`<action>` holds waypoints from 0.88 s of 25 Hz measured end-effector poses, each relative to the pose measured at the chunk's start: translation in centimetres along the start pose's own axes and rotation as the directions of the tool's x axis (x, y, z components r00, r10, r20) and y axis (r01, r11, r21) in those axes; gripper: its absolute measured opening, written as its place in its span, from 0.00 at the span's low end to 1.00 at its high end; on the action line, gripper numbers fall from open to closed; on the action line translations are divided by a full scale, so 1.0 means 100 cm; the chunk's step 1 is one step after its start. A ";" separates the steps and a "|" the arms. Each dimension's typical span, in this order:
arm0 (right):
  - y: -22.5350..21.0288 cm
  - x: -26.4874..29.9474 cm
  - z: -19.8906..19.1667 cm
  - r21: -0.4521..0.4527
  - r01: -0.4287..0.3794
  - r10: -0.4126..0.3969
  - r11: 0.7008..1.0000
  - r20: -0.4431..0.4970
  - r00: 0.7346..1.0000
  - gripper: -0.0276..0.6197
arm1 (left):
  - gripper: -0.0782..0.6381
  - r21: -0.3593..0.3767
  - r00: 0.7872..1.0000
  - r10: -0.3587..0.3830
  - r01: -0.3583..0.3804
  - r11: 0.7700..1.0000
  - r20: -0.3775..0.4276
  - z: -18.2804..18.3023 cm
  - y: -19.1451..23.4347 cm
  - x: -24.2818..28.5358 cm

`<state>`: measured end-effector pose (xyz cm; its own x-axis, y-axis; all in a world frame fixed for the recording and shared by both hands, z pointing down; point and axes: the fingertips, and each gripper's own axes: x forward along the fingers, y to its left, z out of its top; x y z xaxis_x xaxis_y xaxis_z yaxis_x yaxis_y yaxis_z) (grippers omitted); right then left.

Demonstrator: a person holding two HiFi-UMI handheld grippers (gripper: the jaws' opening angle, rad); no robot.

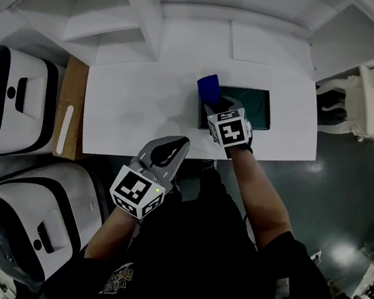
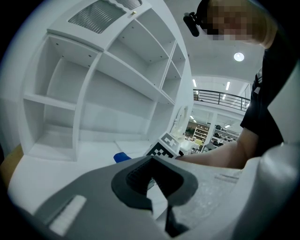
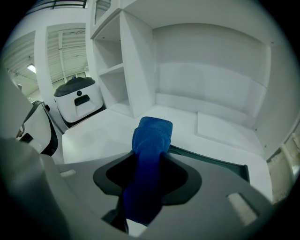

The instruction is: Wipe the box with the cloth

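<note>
The right gripper (image 1: 212, 105) is clamped on the blue cloth (image 1: 208, 85) at the box's (image 1: 251, 109) 9 o'clock edge. Wiping looks barely begun. The left gripper (image 1: 176, 147), jaws together and empty, waits at 7 o'clock.

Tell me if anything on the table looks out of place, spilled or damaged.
Nothing stands out. The dark box lies flat on the white table, with nothing spilled. The blue cloth is bunched in the right gripper at the box's left end; the left gripper is shut and empty.
</note>
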<state>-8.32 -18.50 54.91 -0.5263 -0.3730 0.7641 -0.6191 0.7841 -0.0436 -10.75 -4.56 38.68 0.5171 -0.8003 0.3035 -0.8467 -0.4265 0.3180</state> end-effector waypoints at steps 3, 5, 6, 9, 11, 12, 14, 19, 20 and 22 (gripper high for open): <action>0.000 0.000 0.001 0.013 -0.003 0.003 1.000 0.006 1.000 0.35 | 0.11 0.000 1.000 0.001 -0.001 1.000 -0.004 -0.001 0.000 0.000; -0.001 -0.001 0.000 0.020 -0.003 0.003 1.000 0.011 1.000 0.37 | 0.11 -0.003 1.000 0.002 -0.002 1.000 -0.004 -0.002 -0.001 0.000; -0.001 -0.001 0.000 0.022 -0.002 0.001 1.000 0.013 1.000 0.37 | 0.11 -0.003 1.000 0.001 -0.001 1.000 -0.005 -0.002 -0.001 0.000; -0.004 -0.001 -0.001 0.023 0.007 -0.007 1.000 0.016 1.000 0.38 | 0.11 -0.002 1.000 -0.002 0.002 1.000 -0.006 -0.002 -0.002 0.001; -0.005 -0.001 0.000 0.025 0.012 -0.013 1.000 0.020 1.000 0.37 | 0.11 -0.002 1.000 -0.004 0.004 1.000 -0.007 -0.003 -0.003 0.002; -0.005 -0.001 0.000 0.027 0.013 -0.014 1.000 0.020 1.000 0.37 | 0.11 -0.002 1.000 -0.005 0.005 1.000 -0.007 -0.003 -0.003 0.002; -0.006 0.000 -0.001 0.032 0.014 -0.014 0.999 0.017 1.000 0.36 | 0.11 -0.003 1.000 -0.005 0.005 1.000 -0.009 -0.003 -0.003 0.002; -0.005 0.003 -0.001 0.019 0.026 -0.026 0.999 -0.003 1.000 0.28 | 0.11 -0.006 1.000 -0.005 0.005 1.000 -0.011 -0.004 -0.001 0.001; -0.004 0.003 -0.001 0.018 0.027 -0.026 0.999 -0.006 1.000 0.27 | 0.11 -0.007 1.000 -0.005 0.005 1.000 -0.012 -0.004 0.000 0.001; -0.003 0.003 0.000 0.016 0.027 -0.027 0.999 -0.009 1.000 0.26 | 0.11 -0.008 1.000 -0.006 0.006 1.000 -0.013 -0.005 0.000 0.002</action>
<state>-8.34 -18.83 55.14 -0.5038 -0.3897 0.7709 -0.6425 0.7656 -0.0329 -10.61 -4.51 39.15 0.5239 -0.7921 0.3133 -0.8425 -0.4278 0.3274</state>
